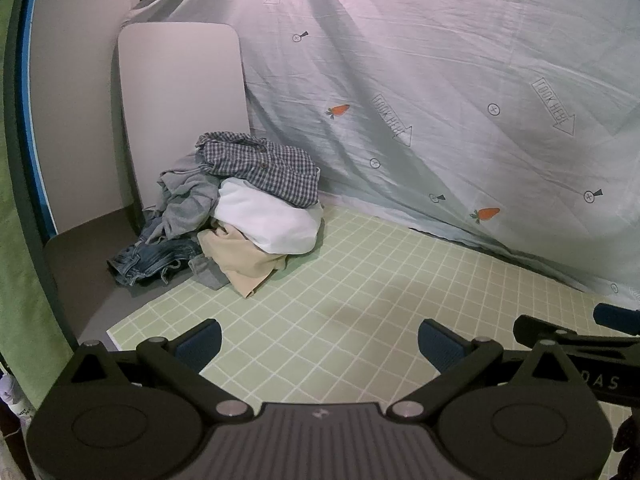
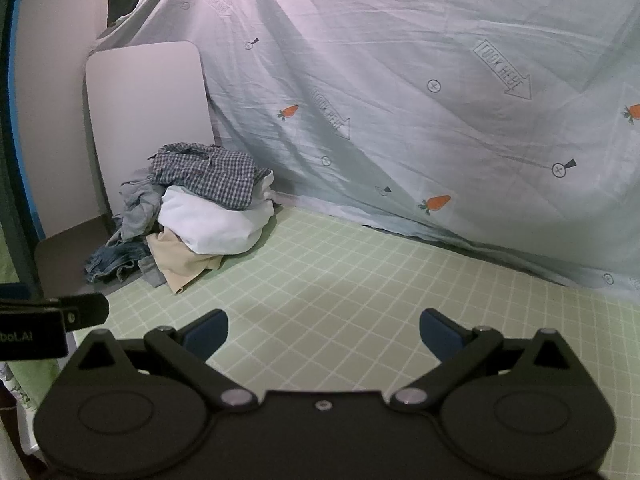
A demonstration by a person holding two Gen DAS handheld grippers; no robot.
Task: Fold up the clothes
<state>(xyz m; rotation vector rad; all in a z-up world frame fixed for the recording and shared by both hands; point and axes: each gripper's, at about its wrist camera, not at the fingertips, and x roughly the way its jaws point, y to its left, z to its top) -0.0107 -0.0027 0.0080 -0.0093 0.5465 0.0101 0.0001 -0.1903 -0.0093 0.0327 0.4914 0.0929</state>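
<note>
Claws [image 1: 320, 346] [image 2: 323, 336] spread, crumpled clothes pile [image 1: 244, 208], gridded mat [image 1: 360, 300]

Your left gripper [image 1: 319, 346] is matte black, with two round discs at its base and a ribbed grey plate between them that carries a small pale logo. Angled black link arms run forward from silver rivets to two dark blue ribbed pads [image 1: 438, 346]. Your right gripper [image 2: 323, 336] has the same build, but its middle plate is plain black with one small screw at the centre. Its pads [image 2: 208, 334] are dark blue too. White letters mark the side of each gripper's body; only part of them shows.
</note>
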